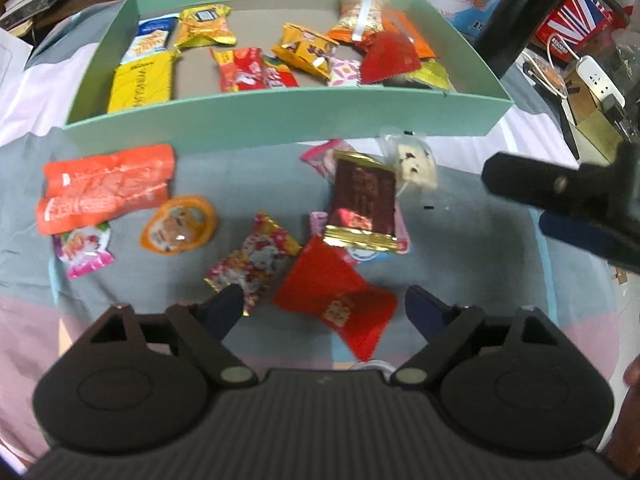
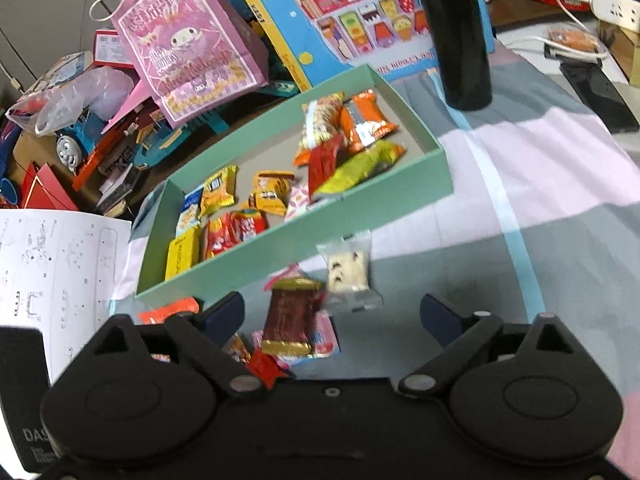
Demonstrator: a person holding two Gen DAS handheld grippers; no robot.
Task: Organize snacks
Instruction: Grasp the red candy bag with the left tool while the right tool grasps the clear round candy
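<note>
Green tray (image 1: 280, 118) holds a dozen or so snack packets; print on all wrappers is blurred and unreadable. Loose snacks lie on the cloth in front of it, the brown bar (image 1: 362, 196) overlapping pink packets mostly hidden beneath. Left gripper (image 1: 324, 310): jaws wide, straddling the red packet (image 1: 336, 300), not pressing it. Right gripper (image 2: 332, 316): jaws wide, nothing held, above the brown bar (image 2: 290, 320); red packet (image 2: 262, 368) partly cut off by its body.

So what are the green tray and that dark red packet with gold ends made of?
Green tray: looks like matte cardboard, with thin flat walls and no sheen. Dark red packet: likely glossy foil or plastic film, given its shiny crimped gold ends.
</note>
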